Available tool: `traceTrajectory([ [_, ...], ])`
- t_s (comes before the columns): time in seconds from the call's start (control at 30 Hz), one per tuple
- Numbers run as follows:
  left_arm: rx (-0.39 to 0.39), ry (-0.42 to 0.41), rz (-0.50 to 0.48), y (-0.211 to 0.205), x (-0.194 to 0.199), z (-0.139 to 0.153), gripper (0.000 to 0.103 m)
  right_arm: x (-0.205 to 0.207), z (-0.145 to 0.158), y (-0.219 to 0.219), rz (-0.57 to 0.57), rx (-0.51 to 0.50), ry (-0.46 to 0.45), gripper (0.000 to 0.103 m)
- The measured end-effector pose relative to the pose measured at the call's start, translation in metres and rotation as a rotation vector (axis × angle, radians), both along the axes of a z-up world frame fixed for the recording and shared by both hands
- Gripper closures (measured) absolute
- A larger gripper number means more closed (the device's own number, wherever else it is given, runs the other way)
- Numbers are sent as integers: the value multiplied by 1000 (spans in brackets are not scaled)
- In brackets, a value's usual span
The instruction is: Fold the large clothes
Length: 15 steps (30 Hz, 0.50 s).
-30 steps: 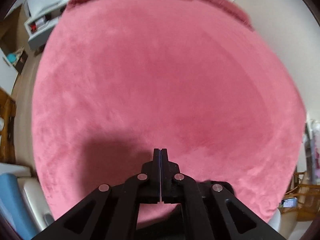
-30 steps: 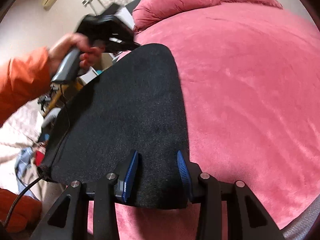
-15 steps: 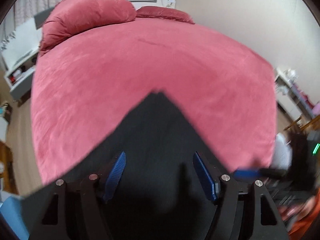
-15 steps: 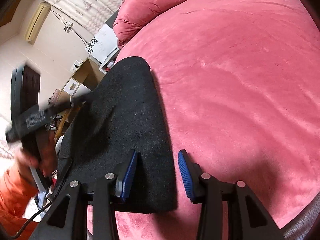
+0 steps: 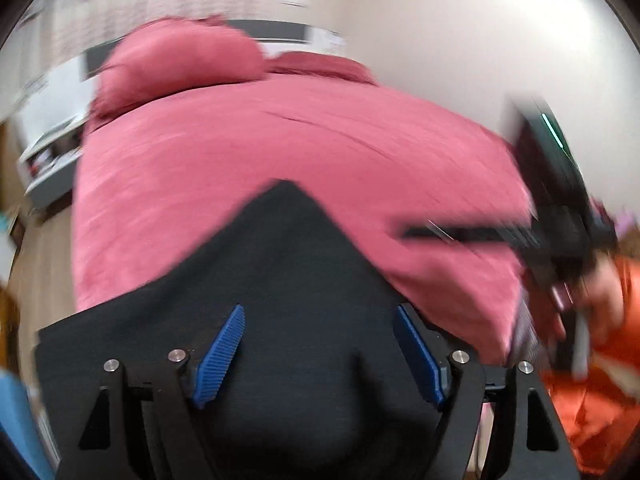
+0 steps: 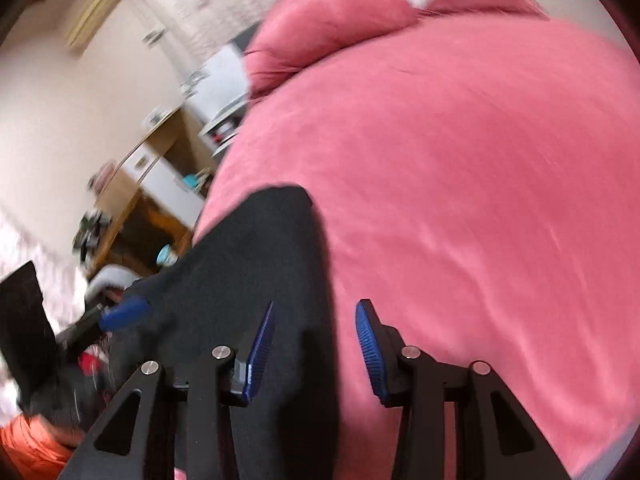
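Note:
A black garment (image 5: 288,280) lies flat on the near edge of a pink bed (image 5: 280,140). My left gripper (image 5: 320,316) is open above it, its blue pads wide apart and empty. In the right wrist view the same garment (image 6: 260,264) lies at the bed's left edge. My right gripper (image 6: 316,308) is open and empty over the garment's right border. The right gripper also shows blurred in the left wrist view (image 5: 560,216), held by a hand in an orange sleeve.
Pink pillows (image 5: 180,64) lie at the head of the bed. A white shelf (image 5: 52,148) and a wooden desk (image 6: 136,200) stand left of the bed. The bed (image 6: 480,200) stretches pink to the right. Both views are motion blurred.
My left gripper has opened, letting go of the garment, and pulled back and up. My right gripper stays open and has drawn back toward the bed's near edge.

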<state>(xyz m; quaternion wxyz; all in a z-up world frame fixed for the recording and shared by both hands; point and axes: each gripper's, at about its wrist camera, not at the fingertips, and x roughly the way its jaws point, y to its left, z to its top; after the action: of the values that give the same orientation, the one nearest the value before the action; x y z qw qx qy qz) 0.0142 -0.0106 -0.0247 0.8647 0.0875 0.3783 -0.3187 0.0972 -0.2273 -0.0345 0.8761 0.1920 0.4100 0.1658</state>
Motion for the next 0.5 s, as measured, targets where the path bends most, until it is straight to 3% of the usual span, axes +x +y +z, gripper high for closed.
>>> traceTrajectory([
  [0.07,82,-17,-52,-22,-9,-16,25,18,12,16,85,-67,-39,71],
  [0.13,139,-3,-32,-25,-7,-33,26,37,19,39,193,-136,-60,73],
  [0.23,47,95,29,-8,7,-46,26,61,14,65,293,-200,-53,74],
  [0.33,-5,113,71,5,15,-49,25,87,-3,82,317,-283,-19,75],
  [0.4,-31,114,72,8,18,-55,25,110,-15,83,264,-308,-23,76],
  [0.5,-47,92,70,9,19,-63,24,137,-31,74,166,-233,21,73],
])
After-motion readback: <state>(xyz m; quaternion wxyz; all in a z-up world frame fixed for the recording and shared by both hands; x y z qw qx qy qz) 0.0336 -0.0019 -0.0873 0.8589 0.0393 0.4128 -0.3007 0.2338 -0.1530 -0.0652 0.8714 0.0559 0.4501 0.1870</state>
